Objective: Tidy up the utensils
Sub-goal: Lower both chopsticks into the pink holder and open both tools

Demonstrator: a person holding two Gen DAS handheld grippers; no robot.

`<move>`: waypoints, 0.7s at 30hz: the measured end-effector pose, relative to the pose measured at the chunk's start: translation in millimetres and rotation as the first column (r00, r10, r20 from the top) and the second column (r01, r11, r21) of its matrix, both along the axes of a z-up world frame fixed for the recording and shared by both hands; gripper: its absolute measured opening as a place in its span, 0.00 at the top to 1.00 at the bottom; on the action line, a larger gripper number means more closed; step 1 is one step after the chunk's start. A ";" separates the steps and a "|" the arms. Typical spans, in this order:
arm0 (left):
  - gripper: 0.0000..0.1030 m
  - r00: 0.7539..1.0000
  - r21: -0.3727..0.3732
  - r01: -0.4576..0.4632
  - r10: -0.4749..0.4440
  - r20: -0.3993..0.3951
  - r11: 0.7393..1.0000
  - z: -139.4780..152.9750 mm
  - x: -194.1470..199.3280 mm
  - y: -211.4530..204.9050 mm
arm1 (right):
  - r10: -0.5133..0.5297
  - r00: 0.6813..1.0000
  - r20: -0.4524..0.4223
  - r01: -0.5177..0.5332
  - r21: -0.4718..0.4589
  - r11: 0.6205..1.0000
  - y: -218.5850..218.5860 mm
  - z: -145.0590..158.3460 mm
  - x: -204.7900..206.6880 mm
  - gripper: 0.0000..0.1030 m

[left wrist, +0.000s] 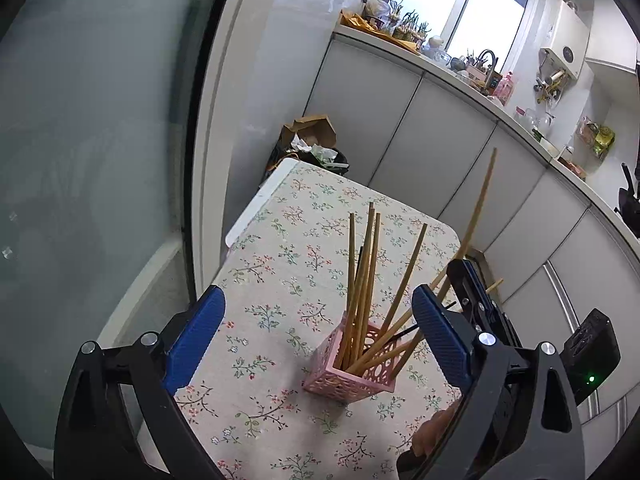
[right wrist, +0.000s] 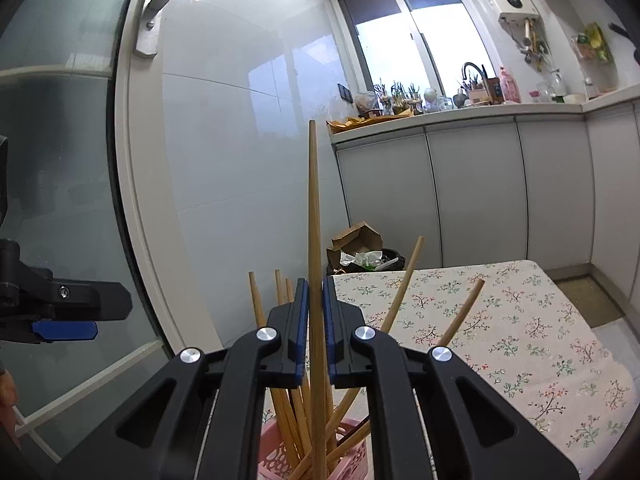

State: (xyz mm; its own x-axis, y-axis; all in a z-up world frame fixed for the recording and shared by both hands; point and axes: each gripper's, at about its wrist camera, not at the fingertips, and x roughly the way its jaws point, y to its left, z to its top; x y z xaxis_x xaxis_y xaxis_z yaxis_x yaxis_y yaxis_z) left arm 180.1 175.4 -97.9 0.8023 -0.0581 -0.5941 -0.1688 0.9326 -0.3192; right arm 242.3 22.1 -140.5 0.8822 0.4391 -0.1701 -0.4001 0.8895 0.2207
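Observation:
A pink lattice holder (left wrist: 340, 376) stands on the flower-print table (left wrist: 280, 240) with several wooden chopsticks (left wrist: 362, 280) leaning out of it, plus one thin black stick (left wrist: 404, 332). My left gripper (left wrist: 318, 300) hangs open above and in front of the holder, with nothing between its pads. My right gripper (right wrist: 315, 286) is shut on one long wooden chopstick (right wrist: 313, 200), held upright directly over the holder (right wrist: 276, 452); its lower end reaches in among the others. In the left wrist view the right gripper (left wrist: 472, 292) is to the right of the holder.
A dark bin (left wrist: 316, 144) stuffed with cardboard and rubbish sits beyond the table's far end. Grey cabinets (left wrist: 440, 120) under a cluttered counter run along the right. A frosted glass door (left wrist: 80, 160) borders the left. A blue-padded finger (right wrist: 64, 330) shows at the left edge.

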 end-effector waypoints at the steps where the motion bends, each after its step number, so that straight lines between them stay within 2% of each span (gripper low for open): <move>1: 0.12 1.000 -0.005 0.000 0.000 0.000 1.000 -1.3 -0.1 1.3 | -0.002 1.000 0.000 0.002 0.001 1.000 0.9 -0.2 0.6 0.93; 8: 0.12 1.000 -0.042 -0.015 0.015 0.003 0.999 -3.9 -2.6 10.9 | -0.018 1.000 -0.019 0.019 0.017 1.000 4.8 -6.9 5.5 0.93; 15: 0.12 1.000 -0.020 -0.004 0.004 -0.011 1.000 -5.8 -2.1 10.9 | -0.049 0.998 -0.026 0.049 -0.016 0.999 2.0 -19.8 -3.0 0.93; 21: 0.12 1.000 -0.033 0.001 -0.002 -0.029 0.999 -9.5 0.1 12.7 | -0.045 0.998 -0.046 0.043 -0.061 0.997 0.9 -29.4 -14.4 0.92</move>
State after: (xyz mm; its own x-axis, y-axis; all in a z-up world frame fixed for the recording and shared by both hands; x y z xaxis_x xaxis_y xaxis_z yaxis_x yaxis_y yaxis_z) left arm 180.2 188.2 -107.4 0.7846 -0.0796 -0.6148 -0.1766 0.9220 -0.3446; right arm 227.9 22.9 -170.0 0.8907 0.3877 -0.2372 -0.3507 0.9182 0.1839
